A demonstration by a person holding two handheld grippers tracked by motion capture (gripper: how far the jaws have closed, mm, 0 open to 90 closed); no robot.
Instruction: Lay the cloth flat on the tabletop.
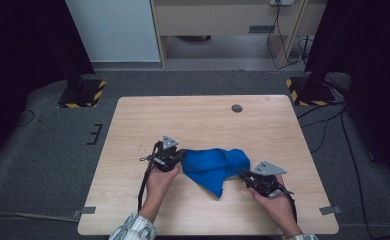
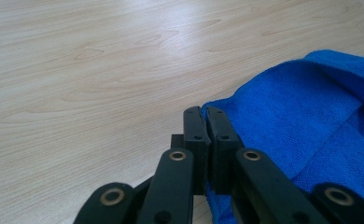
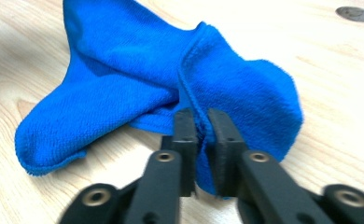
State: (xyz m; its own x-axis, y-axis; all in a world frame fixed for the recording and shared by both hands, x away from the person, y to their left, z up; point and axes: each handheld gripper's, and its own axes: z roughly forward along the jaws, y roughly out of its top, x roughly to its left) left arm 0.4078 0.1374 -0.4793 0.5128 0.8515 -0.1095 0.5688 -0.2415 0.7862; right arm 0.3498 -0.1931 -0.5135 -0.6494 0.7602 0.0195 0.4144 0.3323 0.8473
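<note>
On the wooden table (image 1: 133,210), roughly mid-front, sits a crumpled blue cloth (image 1: 215,165), w/ a gripper on each end. From the high view you get the whole layout: left gripper (image 1: 182,159) at the cloth's left edge, right gripper (image 1: 242,175) at its right edge, a hand behind each, patterned sleeve (image 1: 133,227) coming in at the bottom left. Also a small round dark grommet (image 1: 237,108) near the table's far edge, plus grey carpet and a desk beyond.

What that view can't give is the actual grip, too small. Left gripper view sorts it: jaws of the left gripper (image 2: 203,113) are pressed together w/ the cloth's (image 2: 301,121) hem pinched between them, edge poking out right at the tips, bare wood to the left.

Right gripper view: right gripper (image 3: 200,116) is clenched on a raised fold of the cloth (image 3: 124,74), fabric squeezed btwn the pads. Same view shows one tail of the cloth flopping flat on the table toward the left, and the grommet (image 3: 356,13) up in the corner.
</note>
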